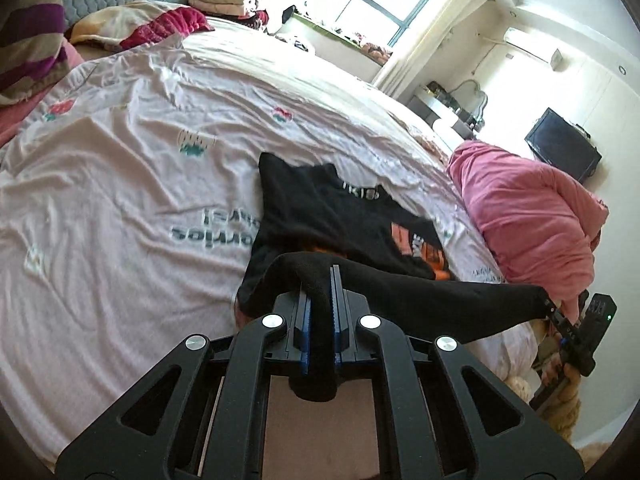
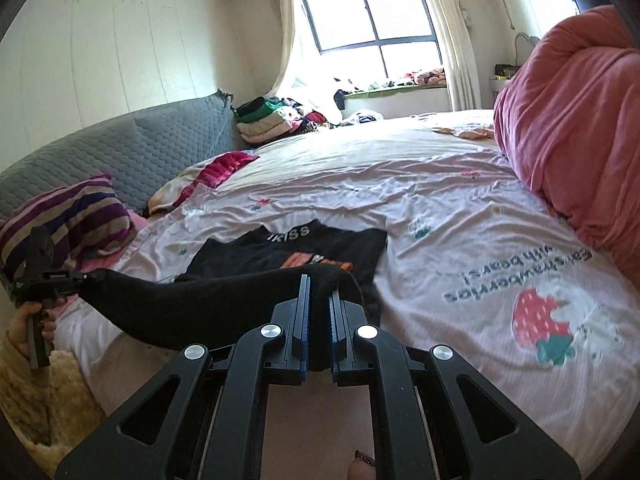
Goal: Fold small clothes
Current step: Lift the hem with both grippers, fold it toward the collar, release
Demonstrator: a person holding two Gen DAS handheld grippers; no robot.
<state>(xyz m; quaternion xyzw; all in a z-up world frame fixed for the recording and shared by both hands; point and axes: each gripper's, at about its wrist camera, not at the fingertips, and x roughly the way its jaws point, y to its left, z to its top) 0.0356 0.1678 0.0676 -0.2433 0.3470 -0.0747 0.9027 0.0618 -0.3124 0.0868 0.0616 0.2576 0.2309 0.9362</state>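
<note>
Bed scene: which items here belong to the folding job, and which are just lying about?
In the job:
- black garment
- left gripper, shut on its near edge
- right gripper, shut on the same edge

Lying about:
- pink duvet
- striped pillow
- stacked folded clothes
- strawberry-print bedsheet

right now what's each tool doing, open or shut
Left tool: shut on the hem of the black t-shirt.
Right tool: shut on the same hem, at its other end.
</note>
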